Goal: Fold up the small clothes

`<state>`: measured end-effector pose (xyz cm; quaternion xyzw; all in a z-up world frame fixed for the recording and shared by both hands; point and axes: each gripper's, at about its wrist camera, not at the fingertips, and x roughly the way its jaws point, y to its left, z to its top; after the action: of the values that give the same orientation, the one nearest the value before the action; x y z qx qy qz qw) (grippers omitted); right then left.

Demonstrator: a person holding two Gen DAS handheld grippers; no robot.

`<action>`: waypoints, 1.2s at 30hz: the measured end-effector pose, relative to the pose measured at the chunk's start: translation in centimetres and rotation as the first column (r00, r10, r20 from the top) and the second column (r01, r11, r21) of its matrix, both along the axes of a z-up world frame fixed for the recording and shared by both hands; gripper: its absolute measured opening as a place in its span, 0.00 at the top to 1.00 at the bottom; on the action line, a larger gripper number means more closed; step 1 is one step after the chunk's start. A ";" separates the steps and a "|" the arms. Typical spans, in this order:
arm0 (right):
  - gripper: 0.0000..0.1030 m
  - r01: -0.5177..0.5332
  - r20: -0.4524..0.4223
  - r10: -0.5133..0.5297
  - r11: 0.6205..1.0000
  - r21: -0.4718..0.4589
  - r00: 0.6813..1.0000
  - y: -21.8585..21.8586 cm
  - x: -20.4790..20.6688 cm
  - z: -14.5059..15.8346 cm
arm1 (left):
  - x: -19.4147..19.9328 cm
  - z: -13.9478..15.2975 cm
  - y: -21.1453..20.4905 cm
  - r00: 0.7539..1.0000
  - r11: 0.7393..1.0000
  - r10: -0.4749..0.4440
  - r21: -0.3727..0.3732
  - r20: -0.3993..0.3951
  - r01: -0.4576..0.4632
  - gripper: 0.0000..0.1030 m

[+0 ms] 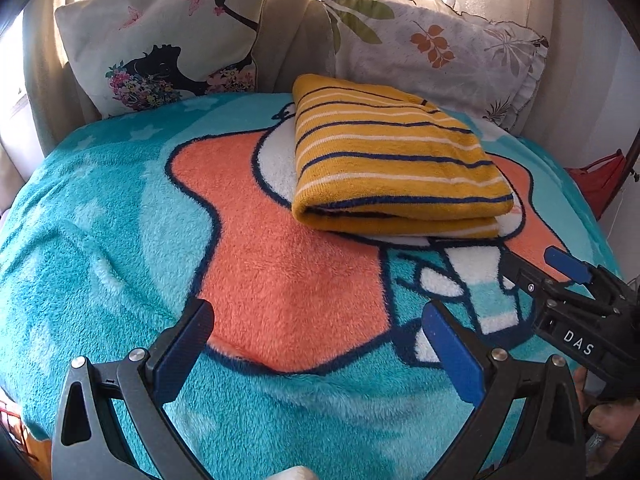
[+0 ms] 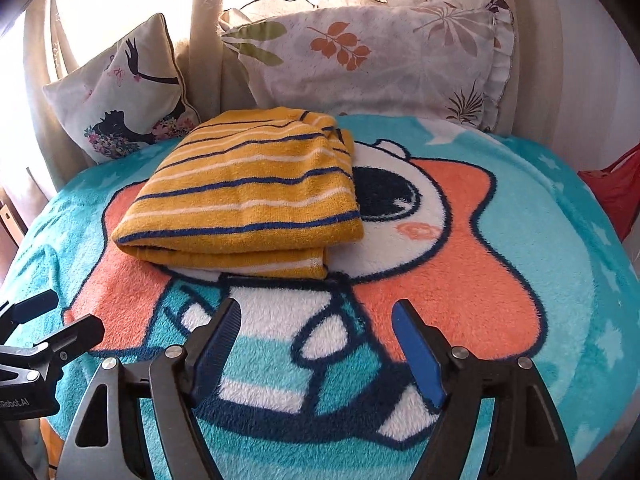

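A yellow garment with navy and white stripes (image 1: 392,160) lies folded in a neat stack on the fleece blanket (image 1: 100,220); it also shows in the right wrist view (image 2: 248,196). My left gripper (image 1: 316,320) is open and empty, low over the blanket, well short of the garment. My right gripper (image 2: 318,320) is open and empty, just in front of the garment's near edge. The right gripper shows at the right in the left wrist view (image 1: 536,260). The left gripper shows at the left edge in the right wrist view (image 2: 60,316).
Two pillows lean against the curtains behind the garment: one with a black silhouette print (image 1: 160,40), one with a leaf print (image 1: 432,56). A red object (image 1: 596,184) hangs off the bed's right side. The blanket (image 2: 560,240) has a cartoon astronaut pattern.
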<state>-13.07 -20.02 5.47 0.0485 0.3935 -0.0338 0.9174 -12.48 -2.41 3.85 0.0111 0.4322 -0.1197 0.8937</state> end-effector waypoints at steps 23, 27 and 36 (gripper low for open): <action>0.18 -0.046 -0.022 0.045 0.997 -0.065 0.999 2.3 0.2 -0.6 | 1.2 -1.9 0.3 0.997 1.000 -0.010 -0.028 -0.074 0.008 0.00; 0.18 -0.058 -0.027 0.056 0.996 -0.068 0.998 2.8 0.5 -0.8 | 1.3 -2.0 0.3 0.997 1.000 -0.009 -0.030 -0.076 0.007 0.00; 0.18 -0.062 -0.038 0.060 0.996 -0.065 0.998 3.1 0.6 -1.1 | 1.6 -2.6 0.6 0.996 0.999 -0.007 -0.037 -0.093 0.004 0.00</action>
<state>-12.44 -16.97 4.36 0.0057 0.4099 -0.0197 0.9119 -10.88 -1.82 1.22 -0.0098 0.4712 -0.1304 0.8723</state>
